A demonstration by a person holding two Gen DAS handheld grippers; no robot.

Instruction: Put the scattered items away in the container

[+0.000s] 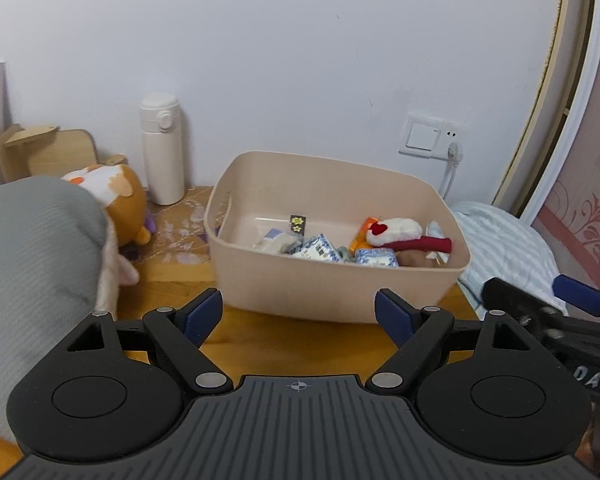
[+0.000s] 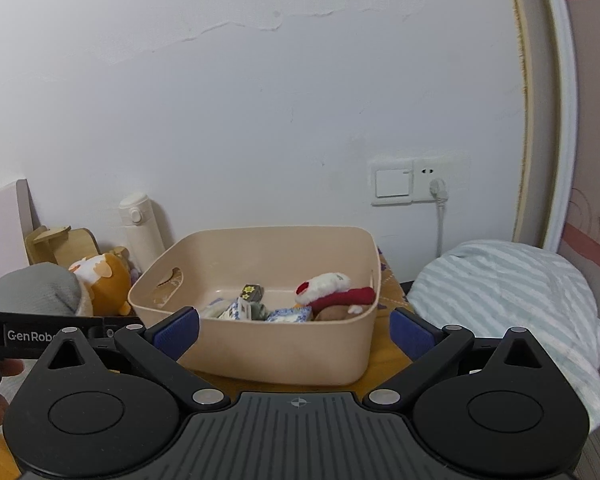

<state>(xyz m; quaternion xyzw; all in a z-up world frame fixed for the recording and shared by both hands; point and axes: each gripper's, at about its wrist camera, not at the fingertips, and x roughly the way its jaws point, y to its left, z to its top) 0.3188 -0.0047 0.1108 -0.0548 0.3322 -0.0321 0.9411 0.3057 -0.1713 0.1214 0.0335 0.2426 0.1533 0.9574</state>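
A beige plastic bin point(image 1: 332, 292) stands on the wooden table; it also shows in the right wrist view point(image 2: 284, 356). Inside lie a red-and-white plush point(image 1: 404, 234), blue-patterned packets point(image 1: 320, 250) and a small dark starred box point(image 1: 298, 222). My left gripper point(image 1: 299, 316) is open and empty in front of the bin's near wall. My right gripper point(image 2: 296, 330) is open and empty, also just in front of the bin. An orange-and-white plush point(image 1: 118, 196) sits left of the bin on the table.
A white flask point(image 1: 162, 148) stands by the wall behind the plush. A grey cushion point(image 1: 32, 248) fills the left. A wooden stand point(image 1: 48, 152) sits at far left. A striped blue pillow point(image 2: 512, 300) lies right of the table. A wall socket with a plug point(image 2: 436, 184) is behind.
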